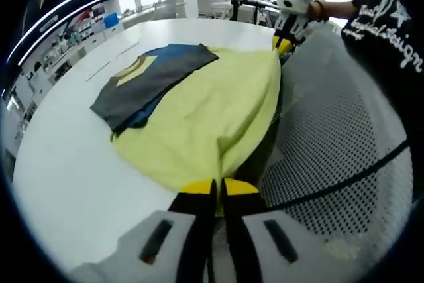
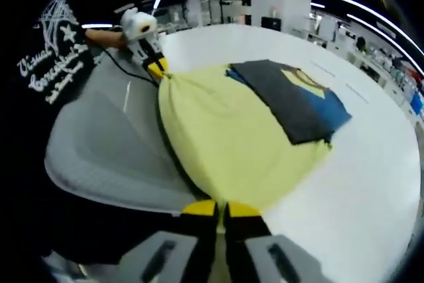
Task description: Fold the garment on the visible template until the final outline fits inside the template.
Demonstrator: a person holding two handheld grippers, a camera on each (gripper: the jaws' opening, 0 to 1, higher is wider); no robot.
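Your left gripper [image 1: 216, 189] and right gripper [image 2: 221, 209] each clench a corner of the yellow garment [image 1: 205, 114], stretched over the table [image 1: 73, 164] edge.

Yellow garment [image 1: 212, 111] with grey-blue folded part; white table [image 1: 66, 164].

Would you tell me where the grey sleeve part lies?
In the left gripper view, the grey part lies atop the yellow garment, on its far left side.

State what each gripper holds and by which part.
The left gripper and the right gripper each pinch the yellow garment at a bunched corner of its near edge.
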